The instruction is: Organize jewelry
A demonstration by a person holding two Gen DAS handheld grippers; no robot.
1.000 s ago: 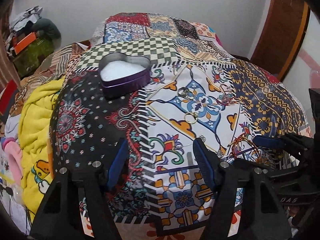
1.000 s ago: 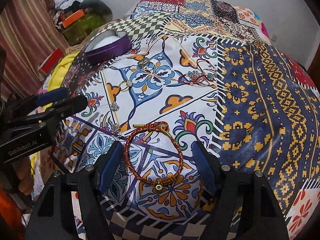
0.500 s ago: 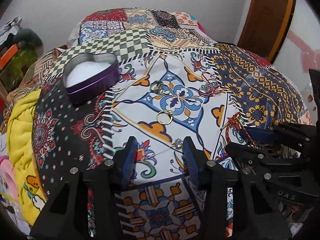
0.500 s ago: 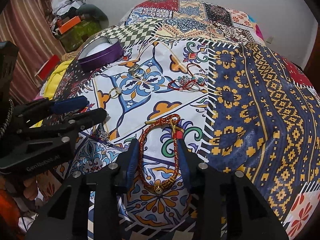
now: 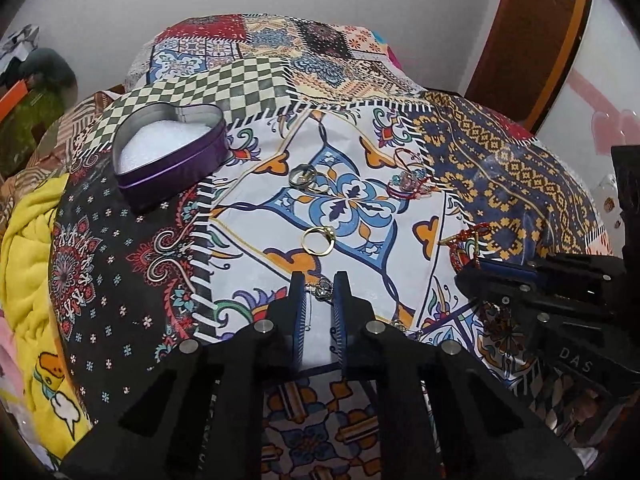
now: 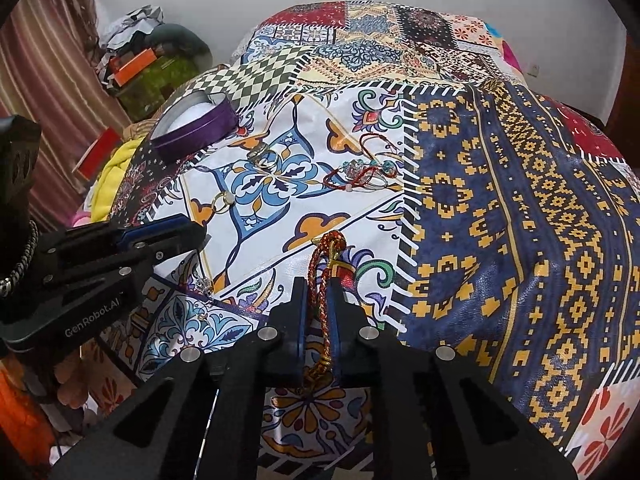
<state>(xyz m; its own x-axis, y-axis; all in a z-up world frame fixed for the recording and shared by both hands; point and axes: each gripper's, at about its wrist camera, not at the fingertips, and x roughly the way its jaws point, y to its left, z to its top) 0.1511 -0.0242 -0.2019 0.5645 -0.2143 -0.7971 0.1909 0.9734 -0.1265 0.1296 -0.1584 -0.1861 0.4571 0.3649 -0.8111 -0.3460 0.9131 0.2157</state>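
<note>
My left gripper (image 5: 319,280) is nearly closed around a small silver pendant on a thin chain (image 5: 323,289) lying on the patchwork cloth. My right gripper (image 6: 319,286) is shut on a red and gold braided bracelet (image 6: 325,258), squeezed flat between the fingers. The purple heart-shaped tin (image 5: 170,152) with a white lining stands open at the far left; it also shows in the right wrist view (image 6: 196,124). A gold ring (image 5: 318,240), two stacked rings (image 5: 306,178) and a beaded red-cord bracelet (image 5: 408,184) lie on the cloth between.
The patchwork cloth (image 5: 500,168) covers a bed. A yellow blanket (image 5: 24,248) hangs at the left edge. A wooden door (image 5: 528,40) is at the right. Clutter and a striped curtain (image 6: 48,80) stand at the far left.
Both grippers have closed: the left one moved forward and narrowed around the pendant, the right one shut on the braided bracelet, squeezing its loop flat.
</note>
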